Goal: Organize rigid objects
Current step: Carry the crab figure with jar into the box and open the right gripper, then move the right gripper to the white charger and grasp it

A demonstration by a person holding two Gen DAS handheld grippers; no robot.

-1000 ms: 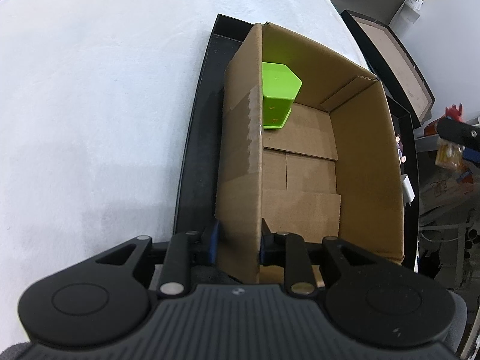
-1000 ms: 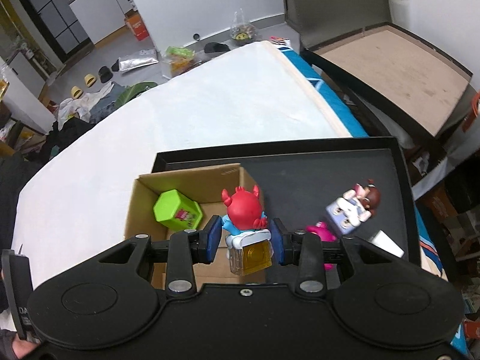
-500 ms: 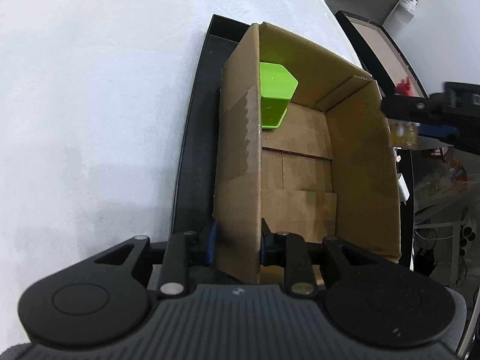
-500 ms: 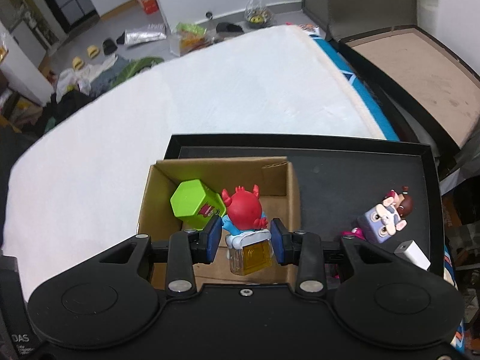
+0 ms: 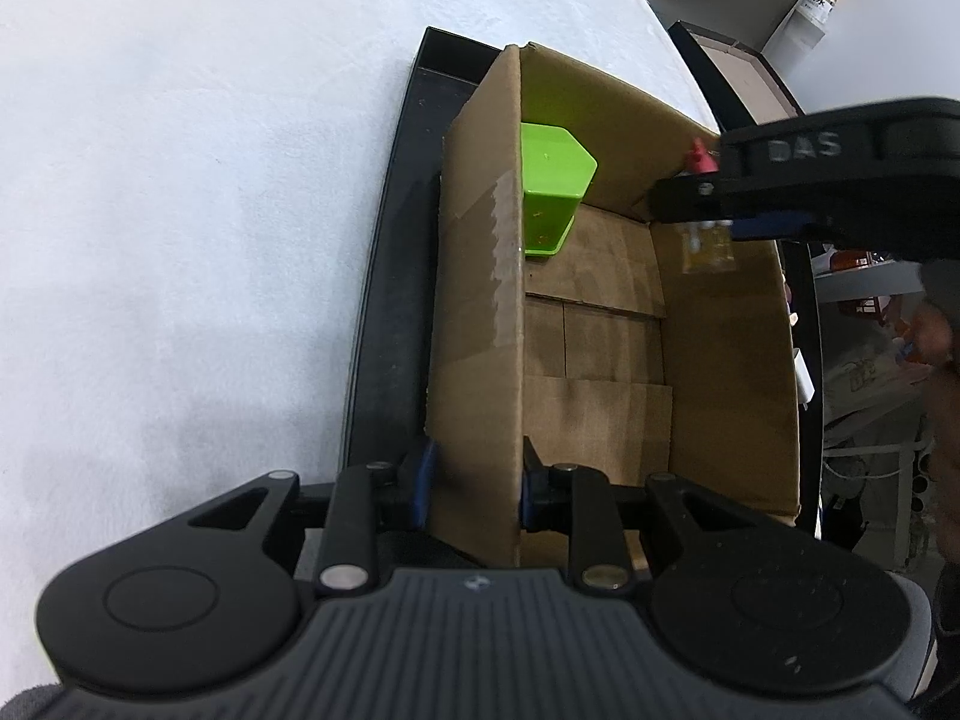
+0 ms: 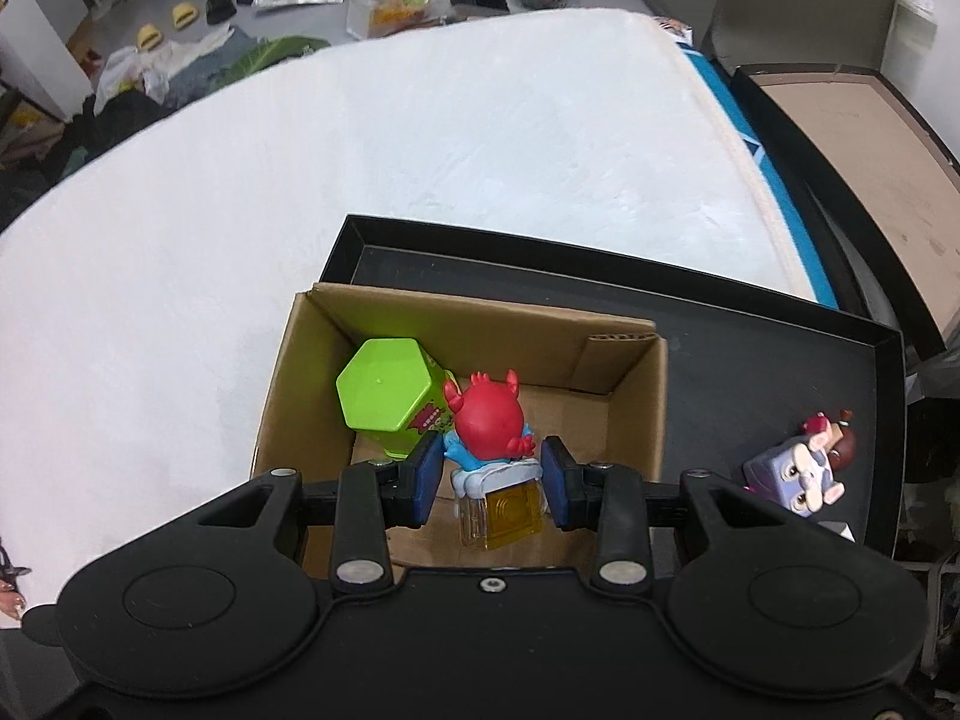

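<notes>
- Right gripper (image 6: 487, 483): jaws narrowed onto a small red horned toy figure on a clear yellow block base (image 6: 493, 462); both blue pads press its sides. The figure hangs above the interior of the open brown cardboard box (image 6: 636, 414), not touching the box floor.
- Left gripper (image 5: 474, 483): jaws nearly closed, clamped on the box's near side wall, one pad outside and one pad inside the box.
- In the left wrist view, the right gripper (image 5: 714, 222) reaches in over the far right wall of the box, with the figure's yellow base below its fingers.
- Lime-green hexagonal plastic container (image 6: 390, 399): inside the box, in the far left corner, just beside the held figure.
- Shallow black rectangular tray (image 6: 780, 384): under the box; the box occupies the tray's left portion.
- Purple-and-white cartoon figurine with a brown head (image 6: 804, 468): on the tray floor, outside the box, well apart from it toward the tray's right edge.
- White padded surface (image 6: 420, 180): under the tray, extending beyond the box on its left and far sides.
</notes>
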